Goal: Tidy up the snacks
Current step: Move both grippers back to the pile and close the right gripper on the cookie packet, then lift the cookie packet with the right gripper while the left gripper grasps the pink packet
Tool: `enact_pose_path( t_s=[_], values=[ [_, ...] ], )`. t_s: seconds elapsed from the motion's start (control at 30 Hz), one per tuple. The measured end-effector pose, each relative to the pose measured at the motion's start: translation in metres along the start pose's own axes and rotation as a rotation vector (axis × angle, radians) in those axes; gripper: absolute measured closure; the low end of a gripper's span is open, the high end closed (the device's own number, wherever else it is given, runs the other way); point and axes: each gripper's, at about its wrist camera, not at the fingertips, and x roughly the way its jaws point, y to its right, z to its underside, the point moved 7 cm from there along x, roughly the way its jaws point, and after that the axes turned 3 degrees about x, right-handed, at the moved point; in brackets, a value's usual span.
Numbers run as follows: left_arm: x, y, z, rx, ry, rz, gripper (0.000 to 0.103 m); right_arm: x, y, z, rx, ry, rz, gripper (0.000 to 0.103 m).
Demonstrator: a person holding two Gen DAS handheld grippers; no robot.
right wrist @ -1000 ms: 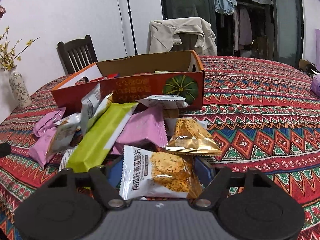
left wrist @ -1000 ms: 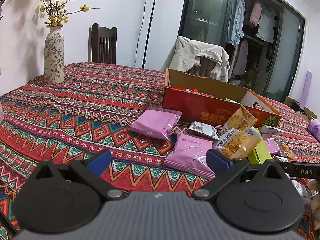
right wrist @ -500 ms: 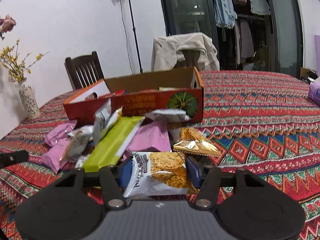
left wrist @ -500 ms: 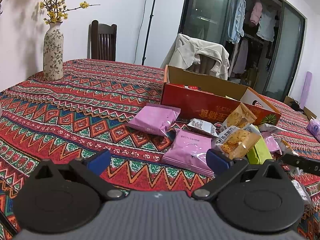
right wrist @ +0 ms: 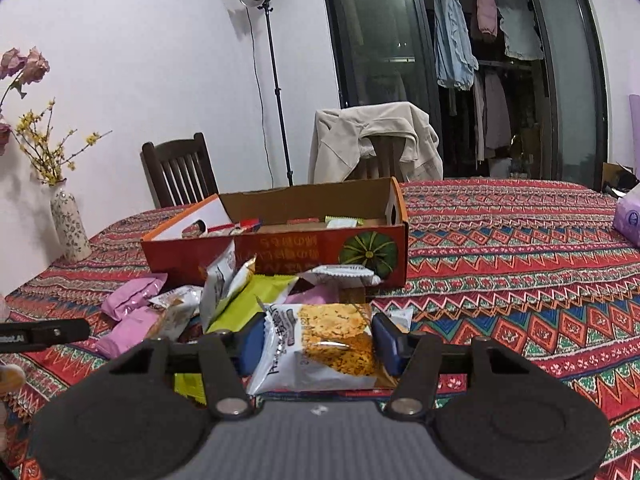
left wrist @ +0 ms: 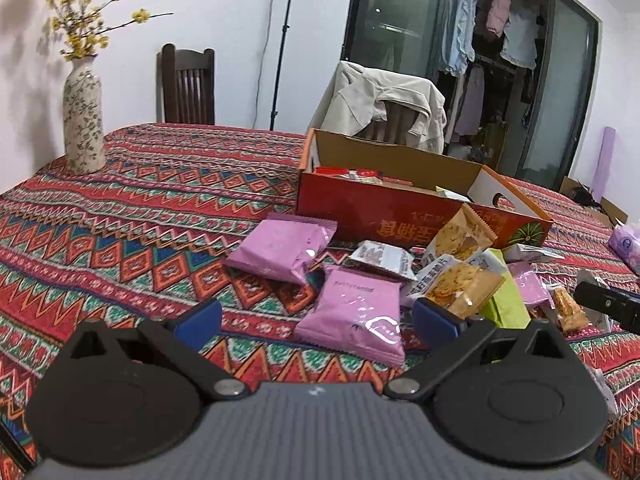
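Right wrist view: right claw [right wrist: 318,346] clamped on cracker packet [right wrist: 320,344], lifted off counter [right wrist: 520,280] pile; left claw [left wrist: 316,318] wide, empty; next, carry packet into box [right wrist: 280,248]

The cracker packet [right wrist: 320,344] hides part of the snack pile behind it, and its lower edge disappears behind the right tool's [right wrist: 318,340] grey body. Inside the red box [right wrist: 280,252] only the tops of a few wrappers clear the front wall, too small to identify, and the print on that wall is partly covered by packets leaning against it. In the left wrist view, the right tool [left wrist: 608,306] is cut off by the picture's right edge, and the green packet [left wrist: 502,300] lies mostly under other snacks.
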Motion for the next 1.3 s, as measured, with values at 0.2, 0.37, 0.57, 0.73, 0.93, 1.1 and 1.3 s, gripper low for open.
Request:
enact_pose_path(
  t_s=[0.2, 0.37, 0.57, 0.73, 0.93, 1.1, 1.3],
  values=[
    [0.017, 0.014, -0.003, 0.033, -0.038, 0.005, 0.000, 0.002, 0.004, -0.002, 0.003, 0.010, 0.001, 0.047],
    [0.034, 0.022, -0.004, 0.062, -0.081, -0.014, 0.000, 0.005, 0.009, -0.002, 0.017, 0.013, 0.008, 0.047],
    [0.057, 0.025, -0.005, 0.107, -0.119, -0.063, 0.000, 0.008, 0.014, -0.002, 0.020, 0.012, 0.011, 0.047],
    [0.068, 0.029, 0.000, 0.135, -0.152, -0.075, 0.000, 0.010, 0.017, -0.002, 0.022, 0.012, 0.012, 0.047],
    [0.076, 0.027, 0.006, 0.126, -0.186, -0.056, 0.011, 0.015, 0.015, 0.001, 0.021, -0.003, 0.003, 0.047],
    [0.076, 0.024, 0.004, 0.110, -0.165, -0.045, 0.030, 0.016, 0.014, 0.002, 0.024, -0.008, 0.002, 0.046],
    [0.068, 0.023, 0.003, 0.082, -0.143, -0.020, 0.035, 0.012, 0.010, 0.007, 0.023, -0.015, 0.002, 0.046]
  ],
)
